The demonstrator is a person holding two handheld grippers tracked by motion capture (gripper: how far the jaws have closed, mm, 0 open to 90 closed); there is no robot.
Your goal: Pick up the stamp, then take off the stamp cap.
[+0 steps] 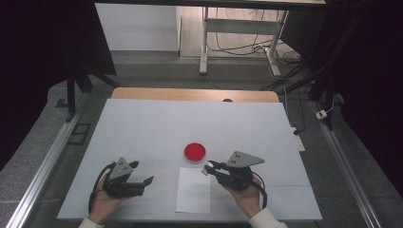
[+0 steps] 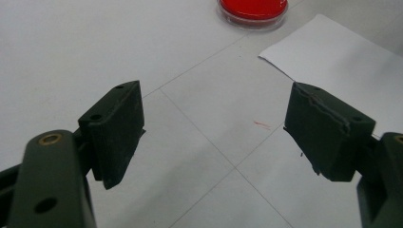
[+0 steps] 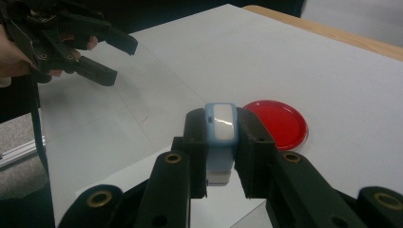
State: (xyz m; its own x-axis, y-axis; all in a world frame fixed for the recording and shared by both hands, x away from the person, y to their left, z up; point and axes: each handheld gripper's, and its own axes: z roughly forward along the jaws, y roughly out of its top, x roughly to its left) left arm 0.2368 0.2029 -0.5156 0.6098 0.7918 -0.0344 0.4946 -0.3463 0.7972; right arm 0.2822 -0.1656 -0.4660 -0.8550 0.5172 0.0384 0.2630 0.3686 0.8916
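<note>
A small light-blue and white block-shaped object (image 3: 221, 137) stands clamped upright between the pads of my right gripper (image 3: 221, 142), which is shut on it. In the high view that gripper (image 1: 209, 167) hovers over the top right corner of a white paper sheet (image 1: 193, 190), just below a round red dish (image 1: 195, 152). The red dish (image 3: 276, 123) lies just beyond the held object. My left gripper (image 1: 141, 172) rests at the left, jaws wide apart with bare table between its pads (image 2: 119, 128). The dish (image 2: 253, 10) and paper (image 2: 342, 61) lie ahead of it.
A white mat (image 1: 142, 128) covers the table, whose wooden far edge (image 1: 190, 94) shows behind. Metal rails (image 1: 43, 171) run along both sides. A table frame and cables (image 1: 237, 45) stand on the floor beyond.
</note>
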